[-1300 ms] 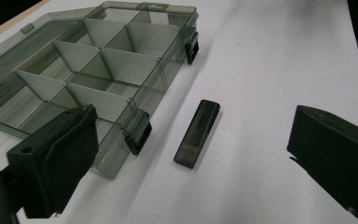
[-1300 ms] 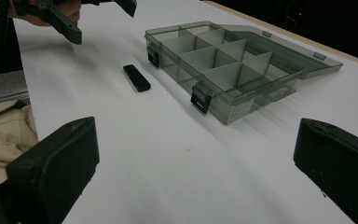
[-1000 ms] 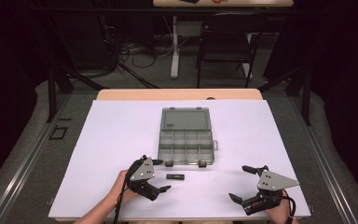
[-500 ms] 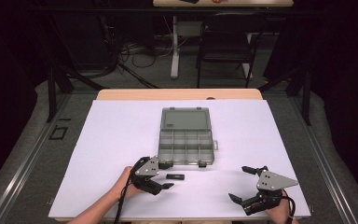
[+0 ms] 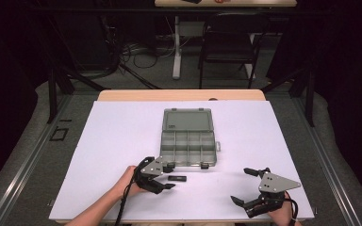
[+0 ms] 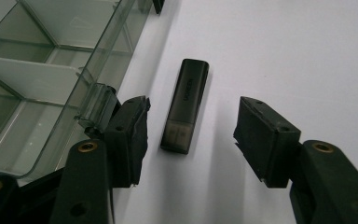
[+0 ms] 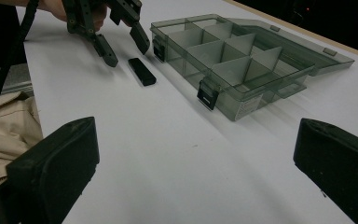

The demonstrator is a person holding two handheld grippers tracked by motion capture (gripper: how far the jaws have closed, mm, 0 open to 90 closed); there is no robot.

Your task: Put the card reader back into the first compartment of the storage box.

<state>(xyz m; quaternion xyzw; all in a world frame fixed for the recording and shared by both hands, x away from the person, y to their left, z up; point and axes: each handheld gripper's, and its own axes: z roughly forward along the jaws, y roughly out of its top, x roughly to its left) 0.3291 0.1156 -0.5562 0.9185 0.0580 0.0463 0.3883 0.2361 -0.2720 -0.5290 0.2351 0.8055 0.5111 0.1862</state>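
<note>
The left gripper (image 6: 191, 140), jaws just closing but still apart, straddles the stick (image 6: 185, 105) lying free on the table (image 5: 122, 141) beside the box (image 6: 37, 70). Its long axis runs along the jaws. The right gripper (image 7: 196, 177), spread, sits well apart.

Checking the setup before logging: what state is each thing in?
Organizer box: lid open, compartments empty.
USB stick: lying flat on the table, between the left claw's pads, not pinched.
Left claw: open, jaws just been closing.
Right claw: open wide, holding nothing.
</note>
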